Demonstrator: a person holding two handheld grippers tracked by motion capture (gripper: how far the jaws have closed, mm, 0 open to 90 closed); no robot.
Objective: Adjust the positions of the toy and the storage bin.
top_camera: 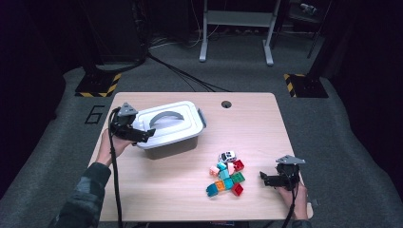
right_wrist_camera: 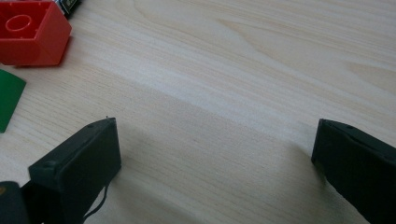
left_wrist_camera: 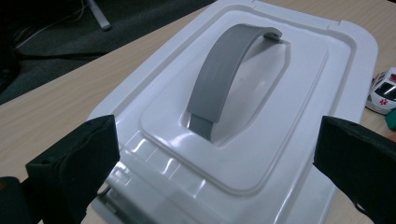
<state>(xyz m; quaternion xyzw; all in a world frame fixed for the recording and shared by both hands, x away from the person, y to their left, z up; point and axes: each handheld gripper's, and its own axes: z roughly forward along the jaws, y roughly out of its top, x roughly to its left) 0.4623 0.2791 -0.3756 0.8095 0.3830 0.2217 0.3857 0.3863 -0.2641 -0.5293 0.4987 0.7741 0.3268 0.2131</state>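
White-lidded storage box (top_camera: 173, 124) straddled by left gripper (left_wrist_camera: 210, 158), jaws spread, probably for unlatching; right gripper (top_camera: 271, 179) gaping beside blocks (top_camera: 228, 178).

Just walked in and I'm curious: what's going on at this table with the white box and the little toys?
A person holds a gripper in each hand. The left gripper, jaws open, is at the near end of a white box with its lid on and a grey handle on top. The right gripper, also open, rests over bare table beside a pile of coloured blocks and a small toy car. Nothing is gripped yet.
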